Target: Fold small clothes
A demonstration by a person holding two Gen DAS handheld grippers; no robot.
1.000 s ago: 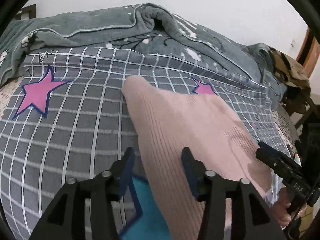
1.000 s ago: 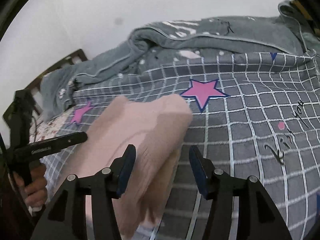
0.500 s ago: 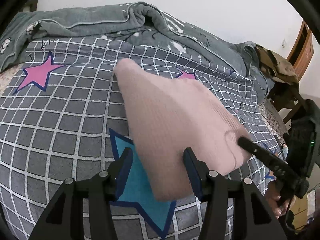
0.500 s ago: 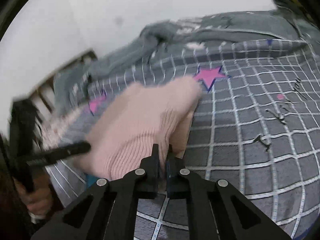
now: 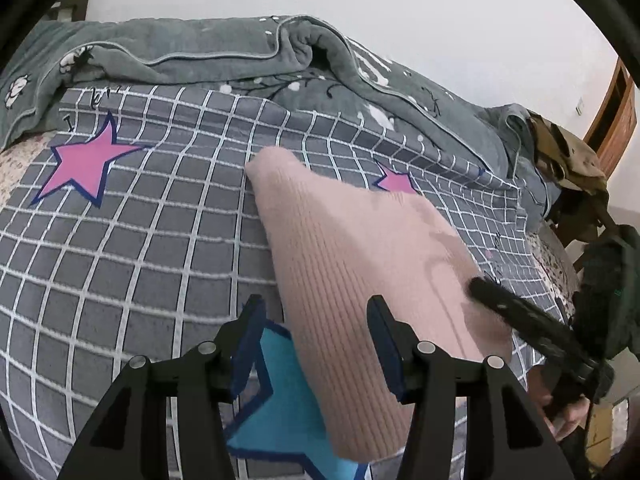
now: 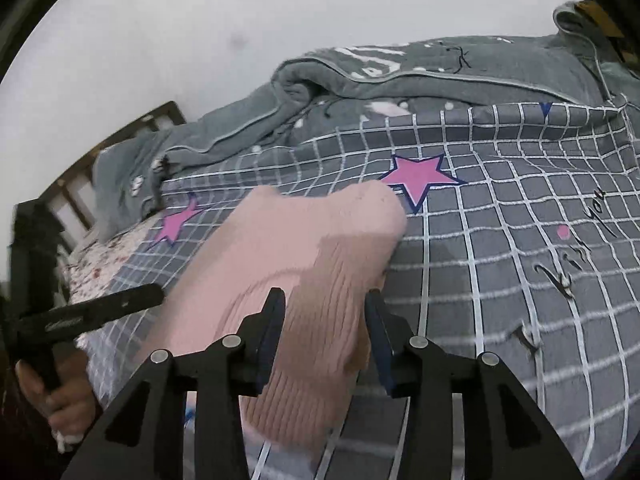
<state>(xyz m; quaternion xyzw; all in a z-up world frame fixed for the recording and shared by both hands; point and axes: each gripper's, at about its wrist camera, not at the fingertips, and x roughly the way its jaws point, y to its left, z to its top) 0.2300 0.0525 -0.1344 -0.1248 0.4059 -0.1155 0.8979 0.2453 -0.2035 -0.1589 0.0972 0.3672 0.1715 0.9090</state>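
- Left gripper (image 5: 316,344): I have its jaws standing part-way apart at the bottom of the left wrist view. The near edge of the pink knit garment (image 5: 352,264) lies between them, but the pads do not press on it, so I hold nothing here.
- The garment lies flat on the bed (image 5: 132,248), over the grey checked cover, running from the middle of that frame down to its lower right. It looks already doubled over.
- A grey blanket (image 5: 192,56) is bunched along the top of the frame, well apart from the garment.
- Right gripper (image 6: 324,332): in the right wrist view its jaws are opening, with a ribbed edge of the knit between them and the pads just clear of it.
- My judgement on handling: the knit is light, soft and limp, and will sag and stretch rather than hold shape. I would pinch it at a corner or along a folded edge, catching every layer, one gripper at each end.
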